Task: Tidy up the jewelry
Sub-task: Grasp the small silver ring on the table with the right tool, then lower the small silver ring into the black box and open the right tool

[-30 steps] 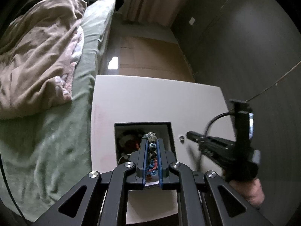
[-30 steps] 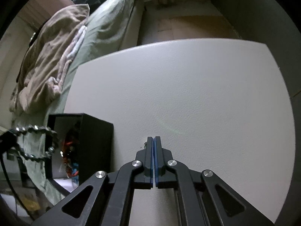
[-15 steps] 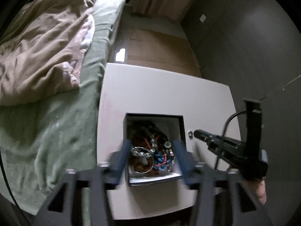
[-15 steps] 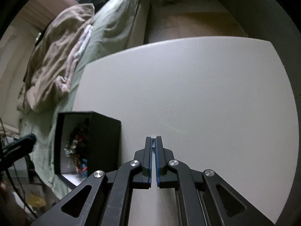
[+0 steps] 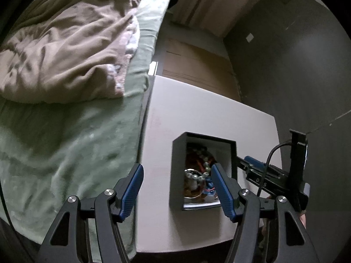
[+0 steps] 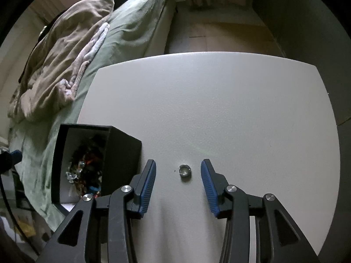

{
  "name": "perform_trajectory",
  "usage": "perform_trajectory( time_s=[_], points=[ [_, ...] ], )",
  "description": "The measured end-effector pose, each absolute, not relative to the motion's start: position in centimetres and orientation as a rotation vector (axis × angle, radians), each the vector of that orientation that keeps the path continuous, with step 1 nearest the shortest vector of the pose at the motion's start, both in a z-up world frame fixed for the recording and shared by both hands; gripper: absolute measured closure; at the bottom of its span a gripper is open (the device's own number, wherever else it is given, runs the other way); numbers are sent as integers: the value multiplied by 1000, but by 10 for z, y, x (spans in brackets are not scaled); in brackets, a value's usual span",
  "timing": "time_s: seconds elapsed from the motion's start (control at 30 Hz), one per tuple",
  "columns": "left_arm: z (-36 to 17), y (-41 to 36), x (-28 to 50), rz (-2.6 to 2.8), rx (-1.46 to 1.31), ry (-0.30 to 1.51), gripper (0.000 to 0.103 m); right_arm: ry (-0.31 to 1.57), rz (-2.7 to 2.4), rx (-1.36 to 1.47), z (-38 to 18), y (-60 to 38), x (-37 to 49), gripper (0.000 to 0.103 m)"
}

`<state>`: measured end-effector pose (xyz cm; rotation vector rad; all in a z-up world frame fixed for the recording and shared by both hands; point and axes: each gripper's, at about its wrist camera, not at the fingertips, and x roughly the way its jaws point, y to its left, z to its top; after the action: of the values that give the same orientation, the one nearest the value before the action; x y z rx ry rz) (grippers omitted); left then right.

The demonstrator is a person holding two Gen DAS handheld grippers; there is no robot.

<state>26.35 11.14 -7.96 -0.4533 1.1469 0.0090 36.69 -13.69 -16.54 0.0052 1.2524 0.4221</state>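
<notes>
Two hand-held grippers, both spread wide and holding nothing, over a white table (image 6: 219,109). Right gripper (image 6: 178,171): its blue-padded fingers (image 6: 147,182) flank a small silver ring (image 6: 184,171) without touching it. The ring lies flat on the tabletop, just right of the black jewelry box (image 6: 122,153); it appears to have a gap in the band at the far side, though the view is too small to be sure. Left gripper (image 5: 176,188): released, hovering above the box (image 5: 177,171), its right finger over the box's opening and its left finger beyond the box's left wall. The open-topped box holds a tangle of beaded jewelry (image 5: 198,175) in silver, red and blue. A green-sheeted bed (image 5: 65,131) adjoins the table's left edge.
</notes>
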Motion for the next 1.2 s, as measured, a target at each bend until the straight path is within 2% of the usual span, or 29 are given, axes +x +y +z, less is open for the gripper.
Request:
perform_trajectory(
  time_s=[0.07,0.17,0.3,0.4,0.8,1.2],
  points=[
    [-81,116,262,16,-466,1145,38,1264,410,-26,-170,-134,367,60],
    [-85,123,258,25,-484,1145,38,1260,387,-83,-175,-127,364,68],
    [-88,128,256,34,-496,1149,38,1231,373,-197,-176,-115,358,71],
    [-89,129,254,41,-498,1151,38,1224,373,-224,-174,-112,356,90],
    [-88,116,251,19,-463,1144,38,1232,514,69,-148,-145,358,90],
    [-78,106,245,29,-388,1097,38,1087,737,275,-106,-133,346,87]
  ],
)
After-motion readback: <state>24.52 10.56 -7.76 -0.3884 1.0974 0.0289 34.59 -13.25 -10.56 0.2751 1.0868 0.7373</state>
